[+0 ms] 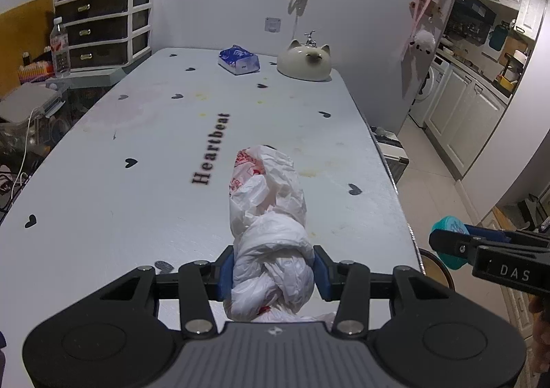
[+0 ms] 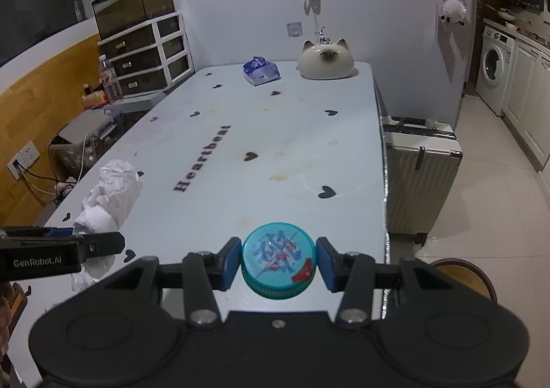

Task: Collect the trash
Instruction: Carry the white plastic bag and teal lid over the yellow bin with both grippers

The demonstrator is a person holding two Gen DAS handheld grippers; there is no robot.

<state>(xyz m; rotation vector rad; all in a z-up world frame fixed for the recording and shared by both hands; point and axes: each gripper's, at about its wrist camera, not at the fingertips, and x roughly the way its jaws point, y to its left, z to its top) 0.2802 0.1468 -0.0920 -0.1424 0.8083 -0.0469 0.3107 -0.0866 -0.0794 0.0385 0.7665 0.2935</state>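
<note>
My left gripper (image 1: 274, 267) is shut on a crumpled white plastic bag (image 1: 271, 216) with red print, which trails forward over the white table (image 1: 137, 188). The bag also shows in the right wrist view (image 2: 110, 195), at the left, with the left gripper (image 2: 86, 247) beside it. My right gripper (image 2: 278, 262) is shut on a round teal lid (image 2: 278, 261) with a blue and red label, held above the table's near edge. In the left wrist view the right gripper (image 1: 457, 243) holds the teal lid (image 1: 450, 245) just off the table's right edge.
A blue tissue pack (image 1: 239, 59) and a cat-shaped ceramic dish (image 1: 304, 61) stand at the table's far end. A white suitcase (image 2: 421, 175) stands to the right of the table. A round brown stool (image 2: 464, 276) is near the right front corner. Drawers (image 1: 103, 30) stand far left.
</note>
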